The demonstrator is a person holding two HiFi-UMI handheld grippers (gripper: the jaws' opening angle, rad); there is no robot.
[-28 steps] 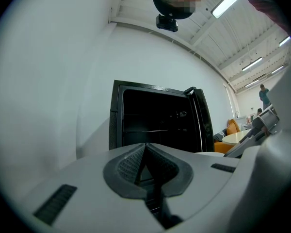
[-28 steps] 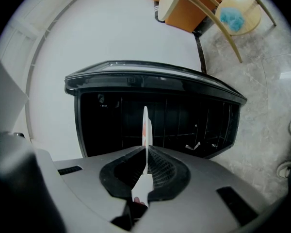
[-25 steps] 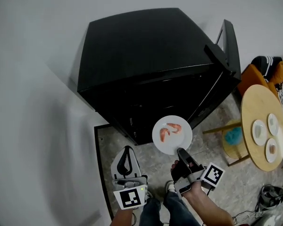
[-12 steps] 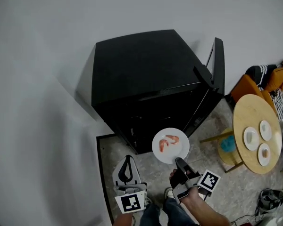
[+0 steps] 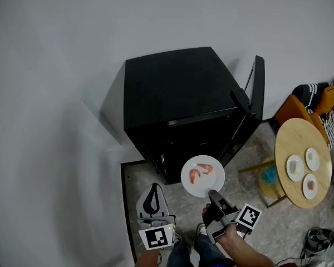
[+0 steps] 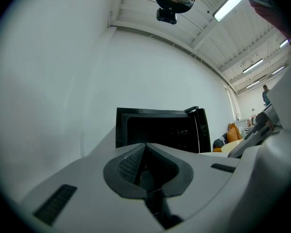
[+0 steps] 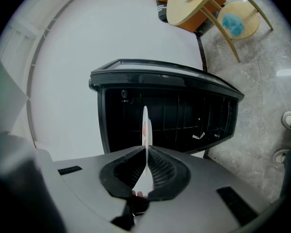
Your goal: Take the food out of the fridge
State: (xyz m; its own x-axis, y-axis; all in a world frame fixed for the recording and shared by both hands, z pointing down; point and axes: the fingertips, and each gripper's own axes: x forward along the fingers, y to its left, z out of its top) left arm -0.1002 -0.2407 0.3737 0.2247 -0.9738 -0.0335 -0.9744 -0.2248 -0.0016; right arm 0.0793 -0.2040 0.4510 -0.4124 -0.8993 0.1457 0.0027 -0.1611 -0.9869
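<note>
right hand-held gripper (image 5: 212, 194) clamps plate (image 5: 202, 183) of shrimp (image 5: 200, 171) outside fridge (image 5: 178, 88); left hand-held gripper (image 5: 151, 189) closed, empty.

Plain grey wall (image 5: 55, 65); mottled stone floor (image 5: 284, 227); round wooden table (image 5: 300, 135) (right side); ceiling strip lights (image 6: 230, 5).

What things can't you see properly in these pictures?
Inside the fridge: too dark in the head view to tell if anything is left.
Small dishes on the round table: too small in the head view to name their contents.
Plate in the right tongs: edge-on in the right gripper view, so its shrimp barely show.
</note>
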